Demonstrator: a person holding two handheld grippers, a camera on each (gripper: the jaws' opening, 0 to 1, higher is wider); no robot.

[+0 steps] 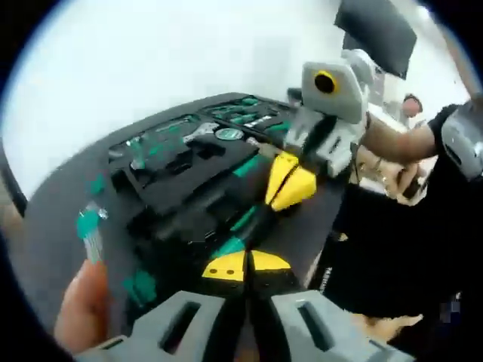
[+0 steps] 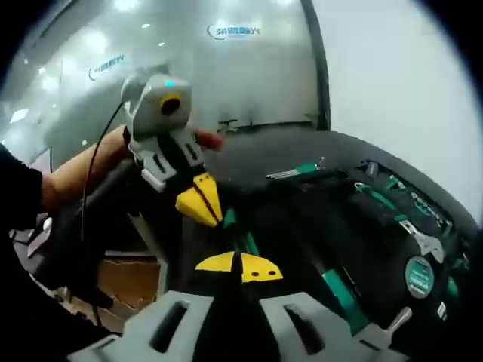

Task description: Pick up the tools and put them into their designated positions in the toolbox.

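A slim black-and-green tool [image 1: 243, 223] runs between the two grippers above the toolbox. My left gripper [image 1: 246, 267], yellow-tipped, is shut on its near end. My right gripper [image 1: 290, 182] comes in from the right and is shut on its far end. In the right gripper view the same tool [image 2: 235, 232] runs from my right gripper [image 2: 240, 265] up to my left gripper [image 2: 199, 199]. The open toolbox [image 1: 162, 185] has a black foam tray with green tools in their slots. A wrench [image 2: 423, 243] and a round green-labelled disc [image 2: 419, 276] lie in the toolbox [image 2: 377, 226].
A green hex key set [image 1: 90, 231] lies on the dark table [image 1: 53, 241] left of the box, also seen as hex keys [image 2: 296, 172]. A person's thumb [image 1: 81, 309] shows at lower left. A person in black [image 1: 423, 226] stands at the table's right edge.
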